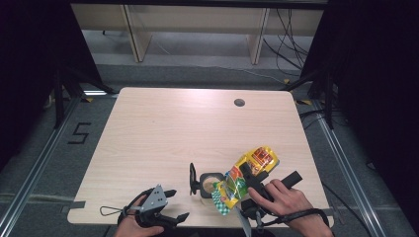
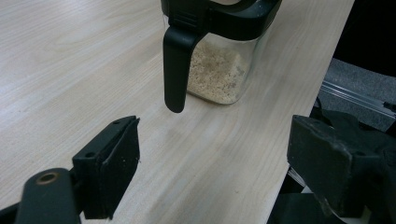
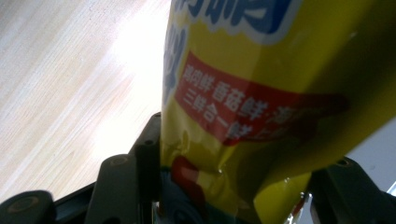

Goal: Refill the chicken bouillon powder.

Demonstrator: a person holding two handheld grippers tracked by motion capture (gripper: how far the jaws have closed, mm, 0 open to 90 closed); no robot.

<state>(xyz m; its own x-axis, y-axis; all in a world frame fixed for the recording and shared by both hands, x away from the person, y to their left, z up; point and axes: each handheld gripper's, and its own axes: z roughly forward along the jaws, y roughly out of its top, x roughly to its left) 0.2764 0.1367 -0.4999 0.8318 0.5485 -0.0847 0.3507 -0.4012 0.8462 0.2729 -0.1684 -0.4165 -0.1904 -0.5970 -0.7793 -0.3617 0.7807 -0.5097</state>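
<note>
L gripper (image 1: 174, 205) sits left of the jar (image 1: 211, 183), jaws wide apart, holding nothing. The jar, part full of pale granules, stands near the table's (image 1: 163, 128) front edge. R gripper (image 3: 224, 186) clamps the yellow packet (image 1: 247, 177), tipped over the jar's right side. Probably mid-pour; next needs steady tilt. Packet mouth and jar opening hidden.

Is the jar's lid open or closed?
Open: in the high view the jar shows its contents from above, with its black lid flipped aside.
</note>
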